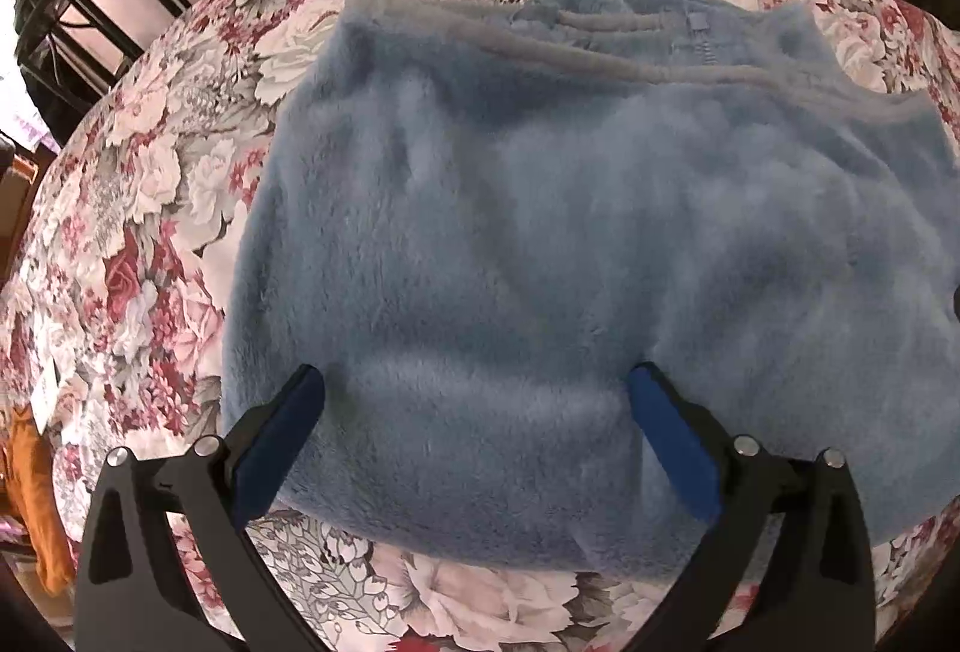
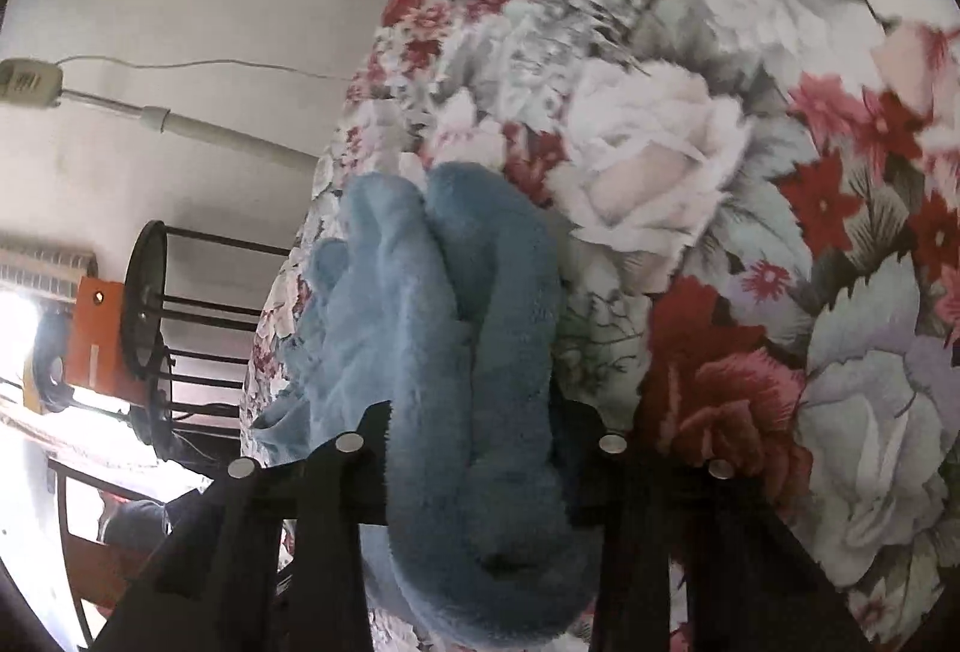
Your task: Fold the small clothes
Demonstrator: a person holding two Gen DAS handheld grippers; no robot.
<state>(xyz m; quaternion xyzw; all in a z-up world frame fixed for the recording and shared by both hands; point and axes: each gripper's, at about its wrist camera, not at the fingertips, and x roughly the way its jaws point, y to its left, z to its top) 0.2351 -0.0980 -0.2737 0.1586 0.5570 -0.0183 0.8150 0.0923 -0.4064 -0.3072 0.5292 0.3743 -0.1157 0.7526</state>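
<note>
the floral bedspread [image 1: 180, 208] carries the blue fleece garment [image 1: 540, 262], spread flat at its middle. lift the gathered edge evenly and lay it square across. your right gripper [image 2: 474, 430] pinches a thick bunch of fleece; your left gripper [image 1: 474, 382] hangs wide open just over the near hem, holding nothing.

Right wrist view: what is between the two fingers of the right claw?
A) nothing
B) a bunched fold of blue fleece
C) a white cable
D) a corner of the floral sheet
B: a thick bunched fold of the blue fleece garment fills the gap of the right claw, over the floral sheet.
</note>
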